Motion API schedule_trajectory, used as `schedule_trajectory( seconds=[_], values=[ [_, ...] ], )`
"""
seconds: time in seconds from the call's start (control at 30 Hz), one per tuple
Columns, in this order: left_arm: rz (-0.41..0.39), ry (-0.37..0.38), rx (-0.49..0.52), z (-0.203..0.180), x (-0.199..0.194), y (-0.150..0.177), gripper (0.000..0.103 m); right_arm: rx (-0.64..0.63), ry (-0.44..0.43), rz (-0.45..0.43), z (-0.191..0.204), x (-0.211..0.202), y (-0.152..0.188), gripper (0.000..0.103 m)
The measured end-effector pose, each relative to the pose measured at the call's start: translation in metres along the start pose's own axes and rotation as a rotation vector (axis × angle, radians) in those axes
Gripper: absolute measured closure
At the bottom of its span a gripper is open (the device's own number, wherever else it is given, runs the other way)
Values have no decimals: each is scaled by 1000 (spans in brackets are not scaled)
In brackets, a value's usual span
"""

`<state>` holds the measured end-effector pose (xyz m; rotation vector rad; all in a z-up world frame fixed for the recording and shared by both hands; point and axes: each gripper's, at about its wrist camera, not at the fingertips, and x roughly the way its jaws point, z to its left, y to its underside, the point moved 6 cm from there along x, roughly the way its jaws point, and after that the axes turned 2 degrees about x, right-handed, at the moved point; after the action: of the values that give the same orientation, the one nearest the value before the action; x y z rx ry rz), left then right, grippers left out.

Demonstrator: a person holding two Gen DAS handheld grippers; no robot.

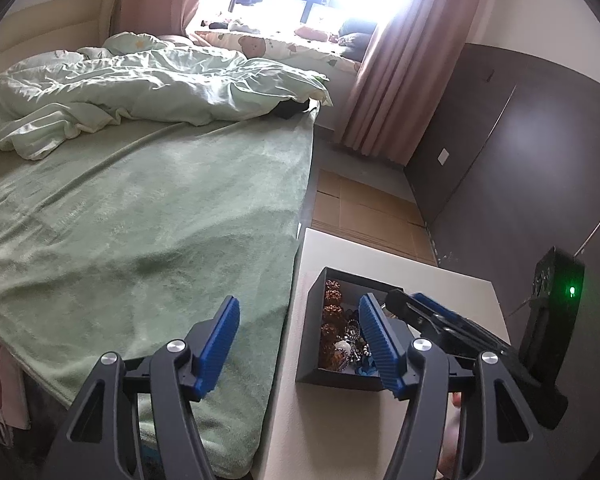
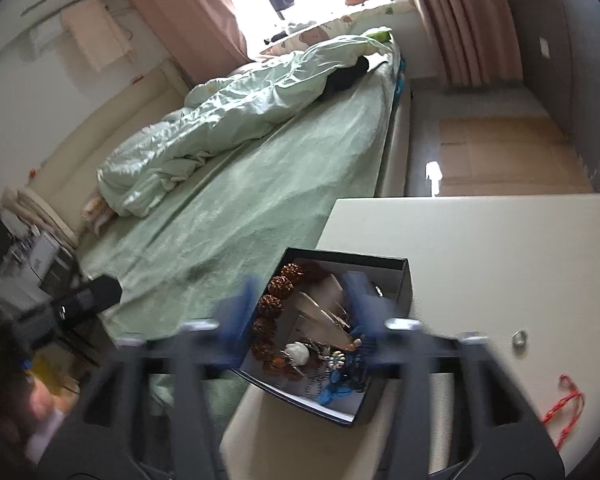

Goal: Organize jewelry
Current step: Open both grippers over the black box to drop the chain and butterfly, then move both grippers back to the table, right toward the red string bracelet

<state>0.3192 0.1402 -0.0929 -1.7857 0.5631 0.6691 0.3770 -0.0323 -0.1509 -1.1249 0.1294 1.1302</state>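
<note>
A black open box point(image 1: 332, 376) point(image 2: 400, 276) full of jewelry stands on a cream table by the bed. Inside lie a brown beaded bracelet point(image 1: 332, 312) point(image 2: 274, 304), a white stone piece point(image 2: 298, 353), silver chains and a blue piece point(image 2: 336, 390). My left gripper point(image 1: 300, 344) is open and empty, its right finger over the box's near side. My right gripper point(image 2: 300, 320) is open, blurred by motion, above the box; it also shows in the left wrist view point(image 1: 416, 304) at the box's right edge. A silver ring point(image 2: 519, 337) and a red string point(image 2: 564, 404) lie on the table to the right of the box.
The cream table point(image 2: 480, 248) point(image 1: 340, 432) stands against a bed with a green blanket point(image 1: 140, 220) point(image 2: 260, 184) and a crumpled duvet point(image 1: 132, 88). Cardboard point(image 1: 364, 204) covers the floor beyond. A dark wall panel point(image 1: 520, 152) stands on the right.
</note>
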Motion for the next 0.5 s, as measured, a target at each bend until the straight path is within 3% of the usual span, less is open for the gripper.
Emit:
schedule_trajectory(
  seconds=[0.27,0.5],
  values=[
    [-22,0,31,-16,-6,-2,26,50,17,-55,-23,-32,-11,23],
    [-12,14,45,-38,4,2,25,85,34,-80,-55,-61,-16,23]
  ],
)
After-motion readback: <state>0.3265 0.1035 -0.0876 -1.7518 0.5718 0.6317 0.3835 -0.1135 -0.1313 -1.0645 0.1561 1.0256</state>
